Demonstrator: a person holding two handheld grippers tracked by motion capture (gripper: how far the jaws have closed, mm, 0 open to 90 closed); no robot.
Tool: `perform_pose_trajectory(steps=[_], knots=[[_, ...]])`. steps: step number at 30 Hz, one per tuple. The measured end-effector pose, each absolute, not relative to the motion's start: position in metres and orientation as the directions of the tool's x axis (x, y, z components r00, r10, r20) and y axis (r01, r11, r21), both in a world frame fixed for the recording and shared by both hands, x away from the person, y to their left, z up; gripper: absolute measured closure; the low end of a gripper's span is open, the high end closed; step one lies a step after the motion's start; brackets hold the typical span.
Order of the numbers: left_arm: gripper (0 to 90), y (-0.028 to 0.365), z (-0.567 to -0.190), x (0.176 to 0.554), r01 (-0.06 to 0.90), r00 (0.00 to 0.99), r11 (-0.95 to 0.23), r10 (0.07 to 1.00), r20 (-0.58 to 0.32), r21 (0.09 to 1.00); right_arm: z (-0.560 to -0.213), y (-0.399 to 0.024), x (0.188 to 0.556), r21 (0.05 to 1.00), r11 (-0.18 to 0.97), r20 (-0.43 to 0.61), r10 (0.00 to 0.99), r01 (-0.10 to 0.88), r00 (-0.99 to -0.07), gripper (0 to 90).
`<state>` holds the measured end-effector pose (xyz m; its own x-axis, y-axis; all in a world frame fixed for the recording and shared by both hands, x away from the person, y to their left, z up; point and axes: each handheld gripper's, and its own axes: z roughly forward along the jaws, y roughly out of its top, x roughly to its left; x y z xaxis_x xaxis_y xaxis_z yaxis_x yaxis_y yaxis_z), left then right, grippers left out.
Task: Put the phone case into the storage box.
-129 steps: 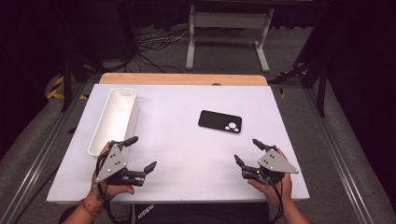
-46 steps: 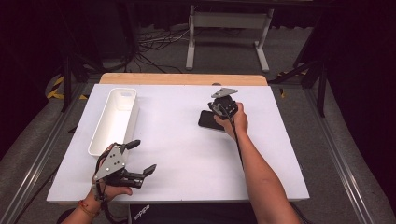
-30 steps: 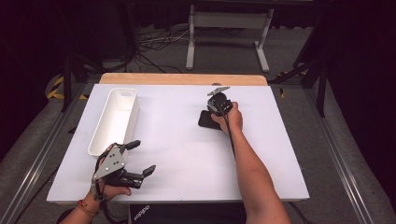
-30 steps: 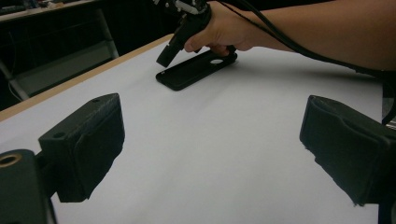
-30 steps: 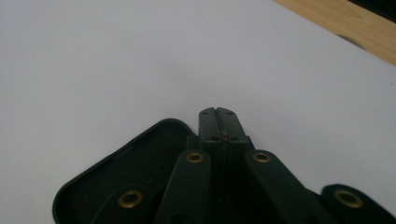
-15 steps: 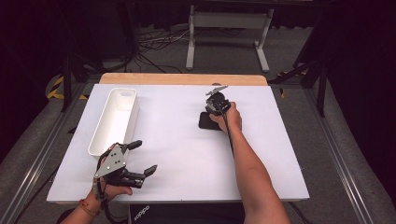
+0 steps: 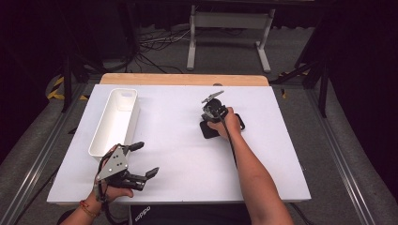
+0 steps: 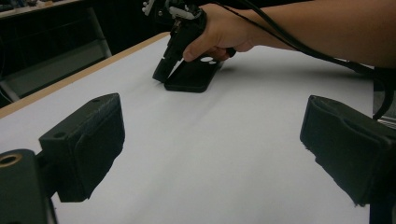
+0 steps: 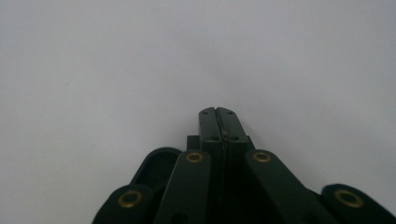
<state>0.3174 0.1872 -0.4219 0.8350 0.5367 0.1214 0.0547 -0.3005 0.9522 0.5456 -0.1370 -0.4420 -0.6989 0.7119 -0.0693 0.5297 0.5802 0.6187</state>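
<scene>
Long white plastic bin (image 7: 116,122) lay along the table's (image 7: 178,164) left edge. Left gripper (image 7: 141,159), near the front-left corner, had its jaws spread wide. Right gripper (image 7: 210,110), jaws clenched together, pressed beside the flat, glossy black phone (image 7: 237,123) toward the back edge.

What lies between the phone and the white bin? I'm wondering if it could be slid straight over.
Nothing visible does. The table is bare between the phone and the white bin. The right tongs, shut, rest at the phone's bin-side edge; the left tongs sit open, nearer the person.
</scene>
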Motion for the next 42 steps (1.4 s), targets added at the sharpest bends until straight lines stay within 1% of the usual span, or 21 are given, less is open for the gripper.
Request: perform_pose_trajectory(steps=[10, 12, 17, 31, 42], knots=[[7.2, 0.184, -0.422, 0.317, 0.060, 0.835, -0.314, 0.536, 0.124, 0.948, -0.442, -0.132, 0.517, 0.606, 0.628, -0.089, 0.663, 0.488, -0.743, 90.0], [7.4, 0.183, -0.422, 0.316, 0.050, 0.818, -0.306, 0.558, 0.137, 0.951, -0.442, -0.134, 0.515, 0.605, 0.624, -0.081, 0.667, 0.495, -0.741, 90.0], [7.6, 0.183, -0.421, 0.314, 0.035, 0.821, -0.317, 0.550, 0.154, 0.948, -0.442, -0.140, 0.509, 0.610, 0.618, -0.086, 0.674, 0.496, -0.733, 90.0], [7.6, 0.183, -0.421, 0.316, 0.048, 0.821, -0.323, 0.551, 0.146, 0.945, -0.445, -0.160, 0.477, 0.635, 0.619, -0.089, 0.652, 0.462, -0.753, 90.0], [7.5, 0.183, -0.422, 0.318, 0.061, 0.821, -0.321, 0.555, 0.135, 0.945, -0.446, -0.176, 0.455, 0.637, 0.631, -0.094, 0.634, 0.444, -0.767, 90.0]])
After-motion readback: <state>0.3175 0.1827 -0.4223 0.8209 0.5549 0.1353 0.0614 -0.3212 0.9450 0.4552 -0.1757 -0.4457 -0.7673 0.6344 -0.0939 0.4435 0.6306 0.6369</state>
